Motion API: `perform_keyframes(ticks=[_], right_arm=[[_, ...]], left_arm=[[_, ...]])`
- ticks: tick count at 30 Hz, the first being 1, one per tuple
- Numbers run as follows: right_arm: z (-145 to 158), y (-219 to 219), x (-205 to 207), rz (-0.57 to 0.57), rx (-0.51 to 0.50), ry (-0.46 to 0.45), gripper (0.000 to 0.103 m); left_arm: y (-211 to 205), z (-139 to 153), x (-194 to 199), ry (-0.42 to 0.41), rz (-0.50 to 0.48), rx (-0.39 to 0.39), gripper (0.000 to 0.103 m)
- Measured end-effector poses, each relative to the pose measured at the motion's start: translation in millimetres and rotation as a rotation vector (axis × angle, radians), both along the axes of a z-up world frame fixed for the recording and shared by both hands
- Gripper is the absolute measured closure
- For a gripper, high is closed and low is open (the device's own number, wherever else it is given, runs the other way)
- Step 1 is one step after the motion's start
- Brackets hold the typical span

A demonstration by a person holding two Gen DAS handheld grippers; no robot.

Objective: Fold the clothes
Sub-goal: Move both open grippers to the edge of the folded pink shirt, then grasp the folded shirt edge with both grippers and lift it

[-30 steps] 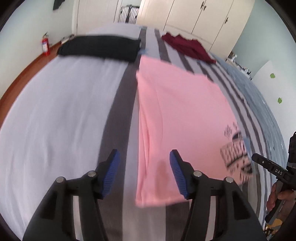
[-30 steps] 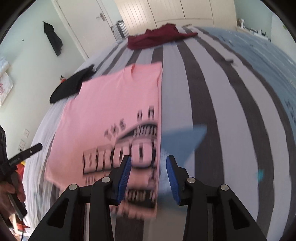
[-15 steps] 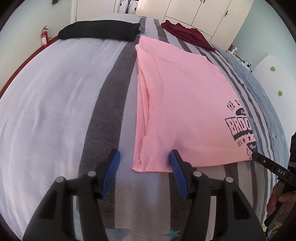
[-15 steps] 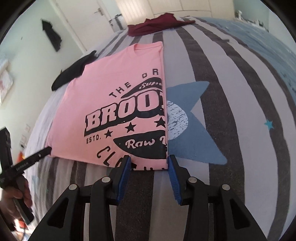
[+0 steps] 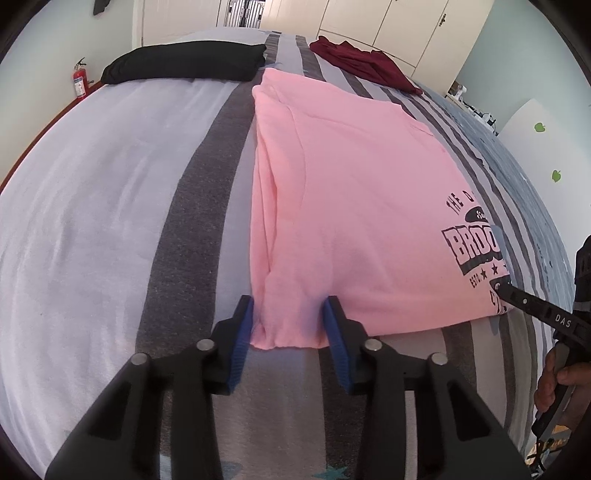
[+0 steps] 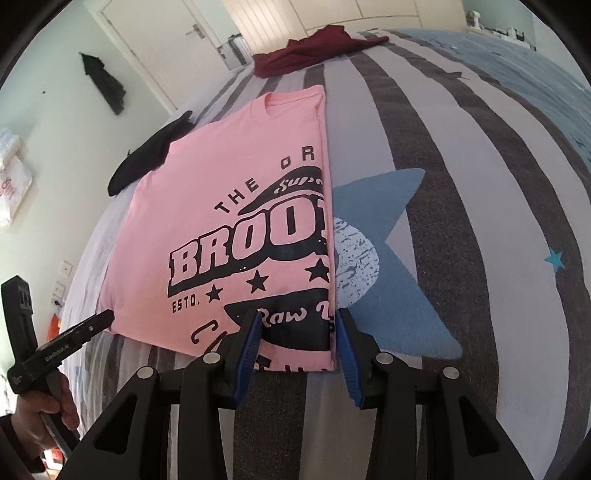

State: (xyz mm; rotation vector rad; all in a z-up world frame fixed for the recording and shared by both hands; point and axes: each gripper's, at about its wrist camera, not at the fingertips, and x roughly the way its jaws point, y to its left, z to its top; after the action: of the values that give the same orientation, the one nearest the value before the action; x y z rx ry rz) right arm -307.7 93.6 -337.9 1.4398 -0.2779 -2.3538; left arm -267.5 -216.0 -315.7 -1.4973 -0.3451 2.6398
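From the left wrist view, the far left shows a red fire extinguisher (image 5: 79, 82) standing on the floor against the wall, just past the rounded edge of the bed (image 5: 92, 192). The pale left part of the striped cover lies bare and wide, with only a black garment (image 5: 184, 66) across its far end. Next comes a dark grey stripe, then the pink T-shirt (image 5: 351, 206), folded into a long rectangle with its sleeves tucked in and its left edge showing stacked layers. The left gripper (image 5: 290, 328) sits at the shirt's near left corner; its jaws have just been closing, and the blue pads (image 5: 242, 332) now stand narrow with that corner bunched between them, apparently pinching it. Beyond the shirt a maroon garment (image 5: 362, 64) lies near the far edge in front of the cream wardrobe doors (image 5: 406, 26). At the right margin the other tool's black tip rests by the shirt's near right corner. In the right wrist view, the right gripper (image 6: 297, 339) straddles that near right corner of the printed front, its fingers (image 6: 347, 343) narrow on either side of the cloth; I cannot tell whether they press it. Right of the shirt's straight folded edge the cover carries a blue star print (image 6: 391, 258), and the striped surface beyond it lies clear to the bed's right side. No containers are seen.
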Motion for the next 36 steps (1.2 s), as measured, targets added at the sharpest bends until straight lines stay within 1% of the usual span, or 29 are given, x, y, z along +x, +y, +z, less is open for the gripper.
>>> perform_keyframes(ticks=[1,2,3,4,7,10,12,14,17,19,22,25,28,30,32,34,36], right_arm=[[0,-1,0,0.009,0.009,0.002,0.069],[0,-1,0,0.019,0.017,0.002,0.078],[1,-2,-1,0.029,0.024,0.0,0.082],[1,-1,-2,0.032,0.026,-0.003,0.092],[6,4,-3,0.035,0.016,-0.007,0.097],[21,5,3,0.053,0.031,0.018,0.099],[32,8,8,0.058,0.032,0.026,0.099],[40,13,17,0.061,0.022,0.016,0.099],[45,19,42,0.083,0.027,-0.028,0.099],[40,23,62,0.09,0.028,-0.079,0.099],[22,28,92,0.09,0.032,-0.165,0.099],[8,30,105,0.074,0.036,-0.202,0.099],[9,33,101,0.051,0.026,-0.215,0.099],[24,33,99,0.058,0.025,-0.199,0.099],[51,33,96,0.068,0.011,-0.16,0.099],[81,31,84,0.083,0.006,-0.105,0.099],[109,27,66,0.099,0.006,-0.038,0.099]], left_arm=[[1,0,-1,-0.002,-0.007,-0.003,0.077],[3,1,-1,-0.004,-0.013,-0.008,0.081],[3,2,-2,-0.007,-0.013,-0.007,0.084],[2,3,-2,-0.011,-0.007,0.006,0.085],[-2,13,1,-0.008,-0.003,0.032,0.088],[-4,35,8,0.022,-0.019,0.037,0.09],[-3,45,15,0.022,-0.038,0.031,0.091],[-2,51,29,0.002,-0.053,0.031,0.091],[0,50,63,-0.065,-0.071,0.033,0.091],[2,44,88,-0.12,-0.077,0.029,0.091],[-1,22,112,-0.195,-0.054,0.021,0.091],[0,17,111,-0.2,-0.039,0.012,0.092],[-2,26,108,-0.196,-0.024,0.02,0.093],[-6,44,107,-0.172,-0.016,0.033,0.093],[-8,72,101,-0.128,-0.011,0.033,0.093],[-14,102,87,-0.073,0.001,0.04,0.093],[-20,126,64,-0.018,0.015,0.048,0.093]])
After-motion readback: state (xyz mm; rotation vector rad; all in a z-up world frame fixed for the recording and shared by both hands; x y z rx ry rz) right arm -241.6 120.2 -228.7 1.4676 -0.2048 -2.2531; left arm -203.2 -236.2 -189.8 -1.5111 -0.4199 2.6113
